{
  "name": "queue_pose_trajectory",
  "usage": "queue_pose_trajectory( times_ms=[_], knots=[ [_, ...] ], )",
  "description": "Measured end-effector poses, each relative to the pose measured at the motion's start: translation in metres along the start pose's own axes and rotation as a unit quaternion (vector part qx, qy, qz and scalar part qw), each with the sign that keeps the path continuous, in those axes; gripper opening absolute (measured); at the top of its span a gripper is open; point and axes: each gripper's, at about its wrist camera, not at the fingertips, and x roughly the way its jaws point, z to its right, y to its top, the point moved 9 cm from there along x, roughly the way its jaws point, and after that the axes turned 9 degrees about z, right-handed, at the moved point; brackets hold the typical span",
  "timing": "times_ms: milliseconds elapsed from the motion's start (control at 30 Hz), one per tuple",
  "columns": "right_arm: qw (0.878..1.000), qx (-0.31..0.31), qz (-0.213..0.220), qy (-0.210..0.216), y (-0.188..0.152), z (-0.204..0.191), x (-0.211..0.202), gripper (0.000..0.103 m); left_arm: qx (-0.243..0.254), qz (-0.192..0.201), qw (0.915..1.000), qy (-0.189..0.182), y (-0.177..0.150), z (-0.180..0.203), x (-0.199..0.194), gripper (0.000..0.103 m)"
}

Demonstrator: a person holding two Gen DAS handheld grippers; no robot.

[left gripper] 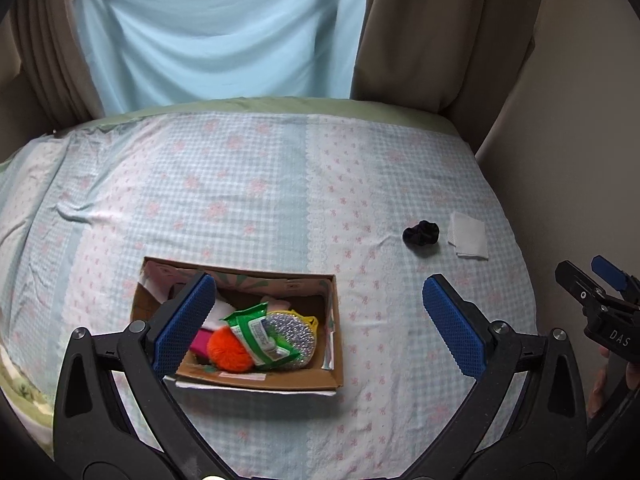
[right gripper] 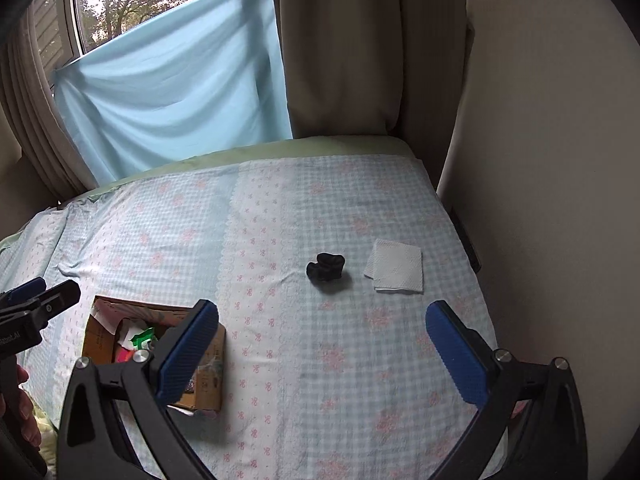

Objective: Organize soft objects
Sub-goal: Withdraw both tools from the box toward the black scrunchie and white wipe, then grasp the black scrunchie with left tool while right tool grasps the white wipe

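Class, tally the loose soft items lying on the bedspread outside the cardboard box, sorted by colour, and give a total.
Black: 1, the scrunchie
White: 1, the folded paper towel
Total: 2, both lying apart from the cardboard box

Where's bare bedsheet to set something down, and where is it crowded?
Free: the wide strip between the cardboard box and the black scrunchie, plus everything behind the box. Crowded: inside the box, and by the wall where the scrunchie and white folded tissue lie.
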Motion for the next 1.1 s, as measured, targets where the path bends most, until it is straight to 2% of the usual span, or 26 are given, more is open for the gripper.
queue_pose_trajectory(
  times_ms=[300, 600, 833, 1100],
  knots=[
    [1.0, 0.003, -0.007, -0.012, 0.005, 0.083, 0.083, 0.103, 0.018, 0.003, 0.9996, -0.02, 0.008, 0.108, 0.08, 0.103],
    [1.0, 0.009, -0.011, -0.02, -0.017, 0.126, 0.196, 0.103, 0.052, -0.011, 0.9966, -0.062, -0.022, 0.189, 0.21, 0.103],
    [0.999, 0.03, -0.023, -0.024, -0.043, 0.143, 0.27, 0.103, 0.057, -0.015, 0.9951, -0.08, -0.054, 0.223, 0.306, 0.103],
    [0.998, 0.033, -0.035, -0.03, -0.064, 0.149, 0.323, 0.103, 0.056, -0.009, 0.9956, -0.075, -0.074, 0.228, 0.369, 0.103]
  ],
)
